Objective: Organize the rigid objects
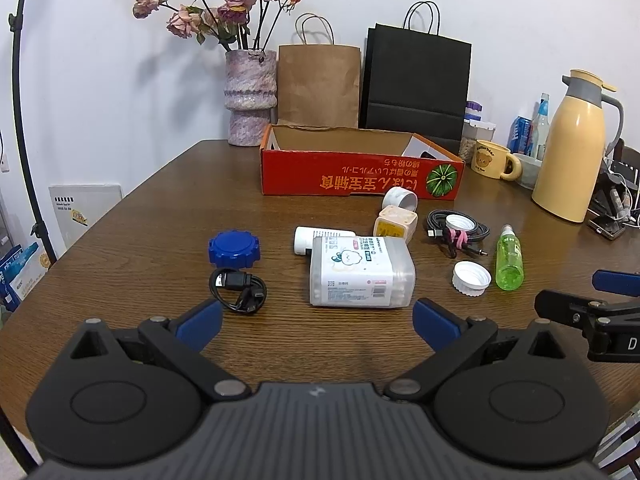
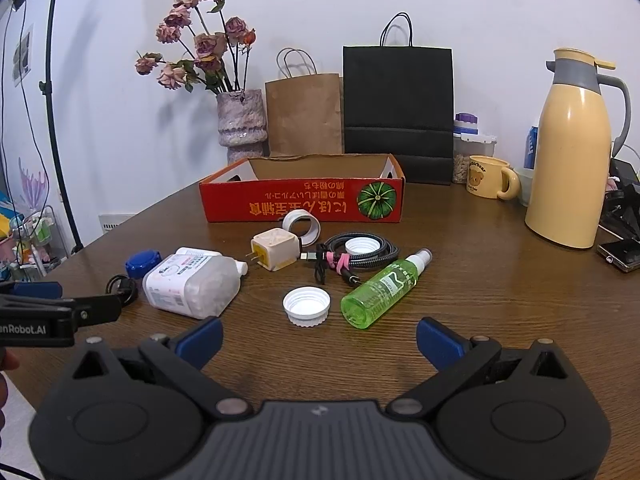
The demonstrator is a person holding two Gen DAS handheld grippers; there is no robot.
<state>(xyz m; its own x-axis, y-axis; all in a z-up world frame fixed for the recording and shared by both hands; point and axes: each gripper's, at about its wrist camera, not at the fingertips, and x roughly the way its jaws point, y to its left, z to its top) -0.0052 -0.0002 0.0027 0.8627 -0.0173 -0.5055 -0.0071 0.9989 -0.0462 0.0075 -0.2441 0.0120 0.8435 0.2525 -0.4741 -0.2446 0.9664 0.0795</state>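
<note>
From my left wrist camera, the left gripper (image 1: 318,322) sits with its blue fingers spread wide and nothing between them, hovering above the wooden table (image 1: 140,220). Straight ahead of the fingertips lies the clear cotton-swab box (image 1: 360,272) on its side, with a white tube (image 1: 316,238) touching its far edge. Ahead and to the left are the blue cap (image 1: 233,249) and, nearer me, a coiled black cable (image 1: 239,289). Ahead to the right I see a white cap (image 1: 471,278), the green spray bottle (image 1: 509,259), a braided cable bundle (image 1: 456,230), a cream charger plug (image 1: 395,229) and a roll of white tape (image 1: 399,200). Beyond them all stands the open red cardboard box (image 1: 360,178). The right gripper (image 1: 592,292) shows at the right edge. From the right wrist camera, that right gripper (image 2: 319,338) is equally wide apart and empty. The white cap (image 2: 307,306) lies just ahead of it and the green spray bottle (image 2: 382,290) slightly to the right, lying flat. This view shows the charger plug's (image 2: 276,255) metal prongs, which the left camera does not, while the blue cap (image 2: 142,263) and black cable (image 2: 122,286) are partly hidden far to the left, behind the left gripper's finger (image 2: 60,312).
</note>
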